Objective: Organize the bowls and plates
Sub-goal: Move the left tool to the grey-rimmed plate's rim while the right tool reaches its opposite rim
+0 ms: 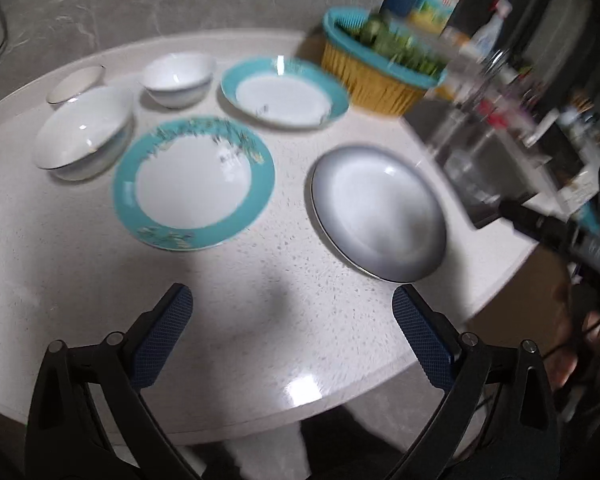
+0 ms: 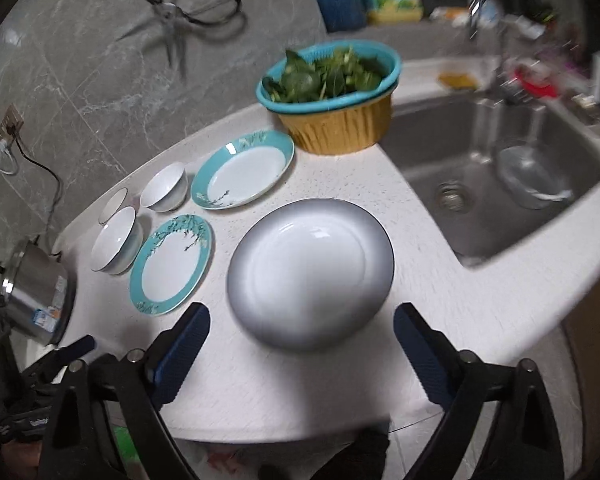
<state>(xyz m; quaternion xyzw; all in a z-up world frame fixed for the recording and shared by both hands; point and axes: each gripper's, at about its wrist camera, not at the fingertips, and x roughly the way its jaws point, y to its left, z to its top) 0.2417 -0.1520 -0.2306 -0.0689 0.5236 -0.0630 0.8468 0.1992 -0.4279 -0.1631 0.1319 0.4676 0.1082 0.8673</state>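
Note:
On the white counter (image 1: 260, 300) lie a grey-rimmed plate (image 1: 378, 212) (image 2: 310, 274), a near teal-rimmed plate (image 1: 194, 182) (image 2: 172, 264) and a far teal-rimmed plate (image 1: 284, 92) (image 2: 242, 170). Left of them stand a large white bowl (image 1: 84, 132) (image 2: 116, 240), a small white bowl (image 1: 178, 78) (image 2: 165, 187) and a shallow dish (image 1: 76, 84) (image 2: 114, 204). My left gripper (image 1: 292, 304) is open and empty above the counter's front. My right gripper (image 2: 302, 320) is open and empty, just in front of the grey plate.
A teal-and-yellow colander of greens (image 1: 376, 68) (image 2: 332, 96) stands behind the plates. A steel sink (image 2: 500, 188) with a glass bowl lies right. A steel pot (image 2: 36, 292) sits at the counter's left end. Scissors (image 2: 180, 20) hang on the wall.

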